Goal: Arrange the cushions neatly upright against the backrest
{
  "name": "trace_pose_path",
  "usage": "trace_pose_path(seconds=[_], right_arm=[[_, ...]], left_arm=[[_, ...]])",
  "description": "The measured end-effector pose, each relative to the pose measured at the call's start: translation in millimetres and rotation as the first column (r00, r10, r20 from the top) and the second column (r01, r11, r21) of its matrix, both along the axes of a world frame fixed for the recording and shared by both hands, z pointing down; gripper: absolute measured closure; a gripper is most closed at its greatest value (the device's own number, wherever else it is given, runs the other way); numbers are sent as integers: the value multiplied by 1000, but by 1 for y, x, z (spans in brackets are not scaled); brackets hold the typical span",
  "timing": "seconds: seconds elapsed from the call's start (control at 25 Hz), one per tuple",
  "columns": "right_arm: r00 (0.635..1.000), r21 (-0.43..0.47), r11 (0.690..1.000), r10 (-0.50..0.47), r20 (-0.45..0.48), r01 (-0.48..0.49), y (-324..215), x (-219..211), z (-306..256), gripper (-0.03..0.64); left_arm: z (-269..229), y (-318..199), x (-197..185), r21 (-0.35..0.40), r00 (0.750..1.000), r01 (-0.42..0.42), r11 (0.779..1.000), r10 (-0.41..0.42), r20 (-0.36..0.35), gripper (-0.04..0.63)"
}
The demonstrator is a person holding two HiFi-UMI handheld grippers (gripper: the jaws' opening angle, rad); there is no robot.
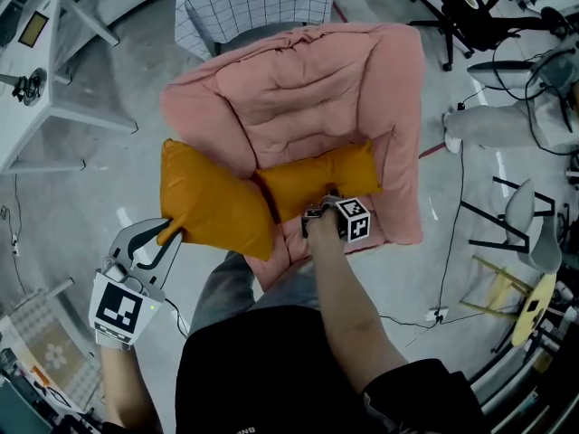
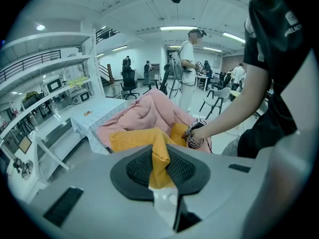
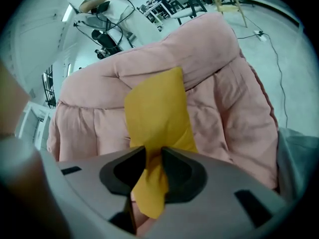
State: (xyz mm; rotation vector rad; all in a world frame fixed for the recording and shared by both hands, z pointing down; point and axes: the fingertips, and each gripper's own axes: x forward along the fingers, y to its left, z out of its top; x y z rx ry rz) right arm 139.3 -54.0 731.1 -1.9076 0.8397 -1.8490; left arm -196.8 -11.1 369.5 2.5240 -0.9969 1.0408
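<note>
Two orange cushions are gripped at once, one in each pair of tongs. In the head view, the left cushion [image 1: 215, 202] is seen draped over one arm of the pink armchair [image 1: 405, 134], and its outer corner is pinched by the left tongs [image 1: 168, 236] just outside that arm. The right cushion [image 1: 317, 181] lies crumpled across the armchair's seat, below the backrest [image 1: 298, 80], and the right tongs [image 1: 315, 217] are set on its front edge at the front of the seat. Neither cushion is yet stood upright. In the left gripper view, the left tongs [image 2: 159, 167] are shown narrowed onto a fold of the left cushion [image 2: 137, 139], with the cloth pressed between the ribbed pads. Beyond it, the right cushion [image 2: 178, 132] and the right tongs [image 2: 192, 135] are seen in the armchair [image 2: 149, 108]. In the right gripper view, the right tongs [image 3: 153, 164] are clamped on a thin corner of the right cushion [image 3: 157, 111], which reaches from the pads toward the backrest [image 3: 199, 54]. The step in hand is judged to be the standing of the right cushion. It would be done well if the cushion were raised by that corner, its lower edge seated into the crease under the backrest, and the grip released only once it leans. The left cushion is best held off the seat meanwhile, since so small a pinch of cloth may slip.
</note>
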Motion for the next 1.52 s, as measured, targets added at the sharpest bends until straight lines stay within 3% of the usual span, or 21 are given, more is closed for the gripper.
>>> trace_pose_path(seconds=[0.8,1.0,1.24,1.36,1.44,1.52], right_arm=[[987,-112,988,-121,-109,109,-15,1,71,472],[977,-132,982,-152,-148,133,-16,1,73,466],[966,-162,973,-192,-172,165,-7,3,53,413],[934,-149,952,-293,-206,266,-4,9,34,360],[882,-131,923,-385,-271,363,-10,15,18,342],[809,-150,869,-495,-318,472,-17,17,9,342]], left_arm=[[11,-20,7,-58,996,92,994,-91,12,532],[15,-18,6,-66,996,93,993,-92,11,532],[18,-18,9,-65,998,65,996,-64,17,532],[17,-17,12,-60,998,54,997,-53,14,532],[16,-17,14,-57,999,49,997,-48,10,532],[16,-19,16,-51,999,41,998,-41,3,532]])
